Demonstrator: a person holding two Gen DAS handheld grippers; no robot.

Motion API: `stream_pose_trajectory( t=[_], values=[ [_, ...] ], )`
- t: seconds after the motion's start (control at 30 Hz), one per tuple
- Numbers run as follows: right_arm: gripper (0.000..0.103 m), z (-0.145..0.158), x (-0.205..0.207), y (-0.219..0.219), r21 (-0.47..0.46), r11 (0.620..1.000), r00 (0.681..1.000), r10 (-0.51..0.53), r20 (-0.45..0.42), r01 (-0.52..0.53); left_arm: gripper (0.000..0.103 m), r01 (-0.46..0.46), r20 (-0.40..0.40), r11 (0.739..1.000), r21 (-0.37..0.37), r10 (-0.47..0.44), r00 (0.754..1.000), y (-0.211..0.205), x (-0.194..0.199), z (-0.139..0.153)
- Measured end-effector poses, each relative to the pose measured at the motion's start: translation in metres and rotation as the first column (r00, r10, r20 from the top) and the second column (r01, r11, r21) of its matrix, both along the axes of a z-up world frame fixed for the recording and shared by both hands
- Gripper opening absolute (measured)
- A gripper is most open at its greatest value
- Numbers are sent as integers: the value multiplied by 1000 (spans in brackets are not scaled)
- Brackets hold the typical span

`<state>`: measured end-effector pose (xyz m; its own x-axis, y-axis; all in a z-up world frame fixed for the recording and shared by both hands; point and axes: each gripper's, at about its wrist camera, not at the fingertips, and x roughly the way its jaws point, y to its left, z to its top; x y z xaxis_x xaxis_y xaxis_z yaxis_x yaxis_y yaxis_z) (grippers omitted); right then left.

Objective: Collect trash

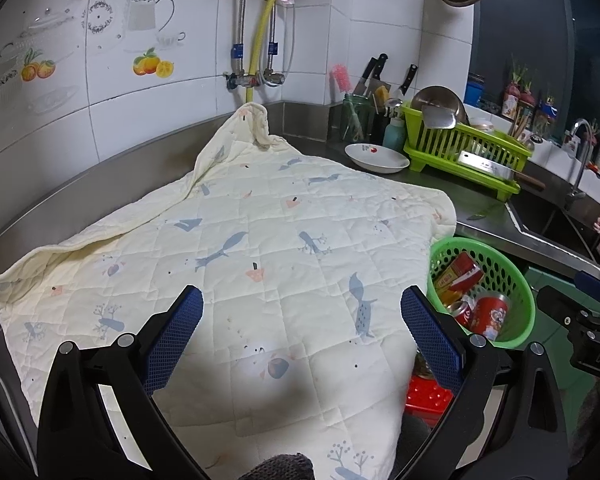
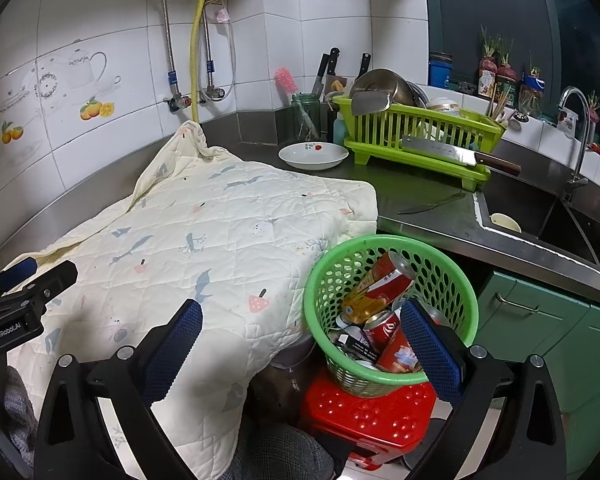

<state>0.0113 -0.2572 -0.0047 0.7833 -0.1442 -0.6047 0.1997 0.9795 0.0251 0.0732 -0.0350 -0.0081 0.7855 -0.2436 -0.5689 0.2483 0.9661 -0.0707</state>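
Green basket (image 2: 392, 304) on red stool (image 2: 370, 412), beside bench (image 2: 428, 208) edge, holds red cans (image 2: 384, 280) lying tilted, mixed directions. Quilted cloth (image 1: 236, 248) covers bench, bare. Left hand-held gripper (image 1: 300, 312) open above cloth; right hand-held gripper (image 2: 300, 320) open, empty, over basket rim.

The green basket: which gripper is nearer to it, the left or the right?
Right. The right gripper is open just over the green basket, one finger above its rim. The left gripper is open above the quilt, the basket to its right.
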Motion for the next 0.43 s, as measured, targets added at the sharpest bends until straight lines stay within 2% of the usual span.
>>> stream_pose_trajectory(
  t=[0.43],
  values=[
    [96, -2, 2, 0, 0, 1000, 1000, -3, -4, 3, 98, -37, 8, 999, 10, 37, 999, 1, 1, 1]
  ],
)
